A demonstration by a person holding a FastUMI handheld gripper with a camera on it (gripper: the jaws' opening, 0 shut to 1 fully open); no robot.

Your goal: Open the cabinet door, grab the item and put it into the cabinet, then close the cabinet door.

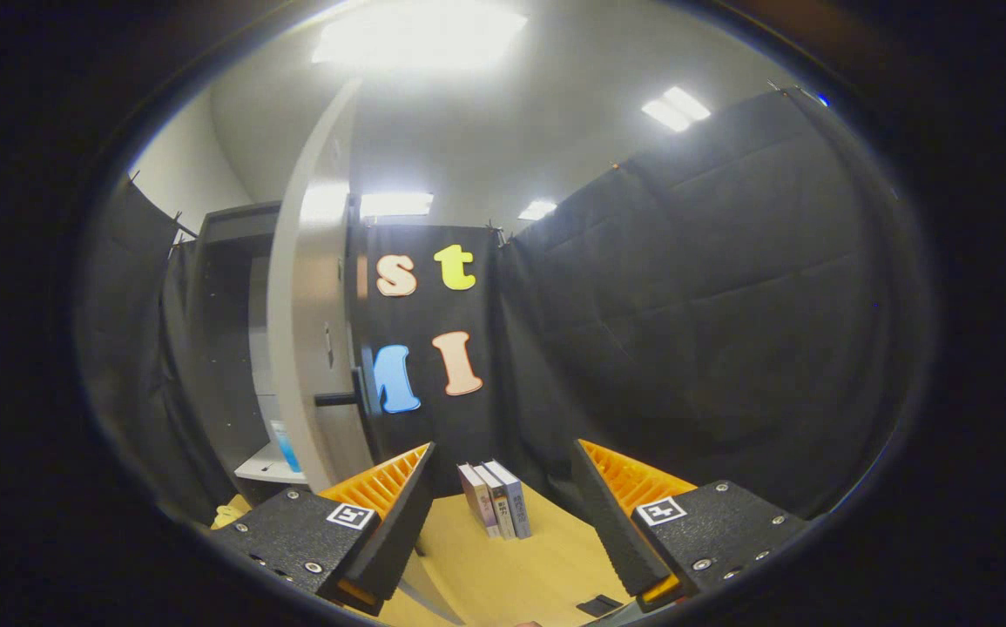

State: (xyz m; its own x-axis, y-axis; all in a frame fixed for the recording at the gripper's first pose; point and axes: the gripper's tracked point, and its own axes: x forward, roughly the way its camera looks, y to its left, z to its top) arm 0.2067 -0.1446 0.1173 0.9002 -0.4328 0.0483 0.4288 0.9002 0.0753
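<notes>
From where I sit, the cabinet door (307, 348) already stands swung out, its pale edge turned toward me and its dark handle (337, 400) jutting out to the right, so I judge the opening step done and the grabbing step now in hand. The gripper (503, 522) hangs over the desk (511, 579) with its fingers spread wide and nothing between them.

The item I take to be mine is the small row of books (496, 498), three slim volumes standing on the desk and leaning a little, just ahead of the fingers and roughly between their lines, nearer the left one. They sit close to the black cloth wall and just right of the door's lower edge.

Left of the door I can see into the cabinet (224, 348): a dark interior with a pale shelf (269, 468) low down and something bluish (285, 446) standing on it, though the distortion at that side is heavy and I can't say what it is. A small dark object (598, 604) lies on the desk close under the right finger.

My next move, as I read it, is to drop and push forward until the books sit between the fingers, then close across their covers. I'd want to take all three squarely; since they lean, a glancing touch from the left finger may topple them before I get a grip. After that comes a swing left round the door's edge to reach the shelf.
</notes>
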